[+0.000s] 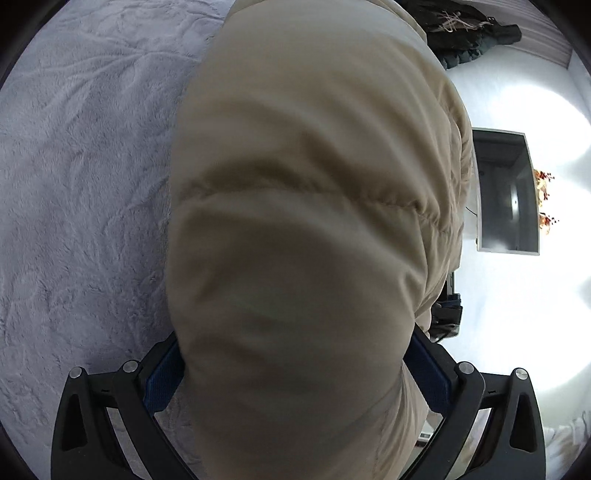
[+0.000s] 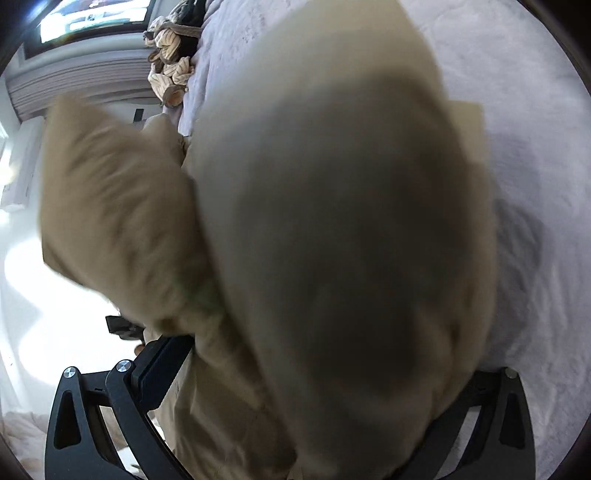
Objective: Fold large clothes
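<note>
A beige padded jacket (image 1: pixel 303 206) fills the middle of the left wrist view, bunched between the fingers of my left gripper (image 1: pixel 295 373); the jaws are closed on its thick fabric and the fingertips are hidden under it. In the right wrist view the same beige jacket (image 2: pixel 332 258) is blurred and covers my right gripper (image 2: pixel 295 369), whose jaws also grip it. A loose part of the jacket (image 2: pixel 110 206), perhaps a sleeve, hangs at the left. The jacket is held above the lilac plush bedspread (image 1: pixel 81 184).
The bedspread (image 2: pixel 535 258) spreads under both grippers. A dark garment pile (image 1: pixel 469 33) lies at the far bed edge. A striped bundle of clothes (image 2: pixel 170 70) lies near the bed's corner. A wall screen (image 1: pixel 506 192) and bright white floor lie beyond the bed.
</note>
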### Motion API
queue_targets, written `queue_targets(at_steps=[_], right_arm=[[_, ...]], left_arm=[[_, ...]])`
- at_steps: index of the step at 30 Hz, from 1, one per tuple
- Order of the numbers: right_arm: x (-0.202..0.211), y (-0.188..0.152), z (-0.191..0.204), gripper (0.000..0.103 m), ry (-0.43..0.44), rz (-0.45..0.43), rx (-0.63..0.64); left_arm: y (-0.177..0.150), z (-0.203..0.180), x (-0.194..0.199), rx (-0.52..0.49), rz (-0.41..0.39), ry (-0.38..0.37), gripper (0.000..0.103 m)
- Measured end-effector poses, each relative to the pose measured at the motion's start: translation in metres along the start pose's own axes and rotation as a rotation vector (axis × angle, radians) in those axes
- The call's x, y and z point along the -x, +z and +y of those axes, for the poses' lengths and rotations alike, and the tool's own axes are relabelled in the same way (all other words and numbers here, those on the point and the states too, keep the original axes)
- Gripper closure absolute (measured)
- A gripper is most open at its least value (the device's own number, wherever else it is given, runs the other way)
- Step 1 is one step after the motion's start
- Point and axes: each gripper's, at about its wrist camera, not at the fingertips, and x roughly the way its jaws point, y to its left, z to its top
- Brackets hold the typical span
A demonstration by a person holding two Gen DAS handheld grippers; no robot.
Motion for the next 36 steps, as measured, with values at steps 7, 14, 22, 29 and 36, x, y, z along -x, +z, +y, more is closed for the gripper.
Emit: queue_targets(at_steps=[7, 14, 22, 29, 36], right_arm=[[0.012, -0.013, 0.006, 0.036, 0.058, -0.027, -0.037], [0.023, -0.032, 0.033, 0.052, 0.130, -0.072, 0.020], [0.013, -0.039, 0.084, 0.052, 0.147, -0.107, 0.101], [-0.055, -0.024, 0.137, 0.052, 0.153, -0.107, 0.144], [-0.148, 0.004, 0.157, 0.052, 0.120, -0.095, 0.154]], left_arm=[[-0.009, -0.029, 0.005, -0.044, -0.034, 0.000, 0.012], [-0.016, -0.057, 0.031, -0.096, -0.082, -0.027, 0.013], [0.002, -0.053, 0.111, -0.121, -0.177, -0.047, 0.013], [0.042, -0.008, 0.202, -0.118, -0.242, -0.008, 0.013], [0.104, 0.066, 0.262, -0.074, -0.265, 0.058, 0.013]])
